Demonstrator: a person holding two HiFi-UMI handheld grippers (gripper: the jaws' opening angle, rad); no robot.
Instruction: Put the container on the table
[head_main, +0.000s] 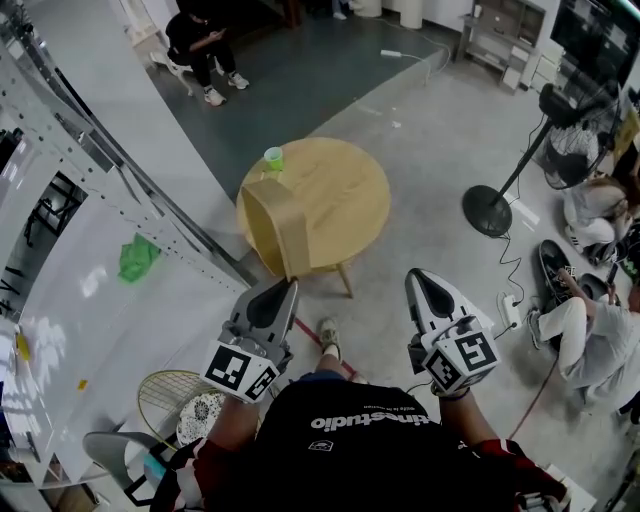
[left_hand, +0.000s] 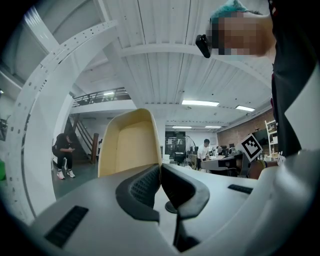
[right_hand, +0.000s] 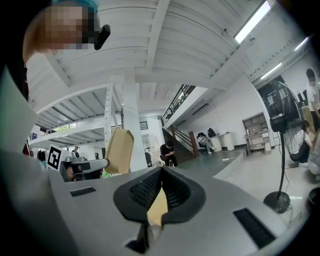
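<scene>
A beige open-topped container hangs tilted over the near left edge of a round wooden table. My left gripper is shut on its wall. In the left gripper view the container rises just beyond the closed left gripper. My right gripper is to the right of the container and apart from it, above the floor by the table's front. The right gripper has its pads together at the tip. A beige sliver shows low in the gap; what it is I cannot tell. The container shows to its left.
A green cup stands at the table's far left edge. A standing fan is right of the table. A person sits on the floor at the right, and another sits far back. A white perforated beam runs along the left, with a racket beside my feet.
</scene>
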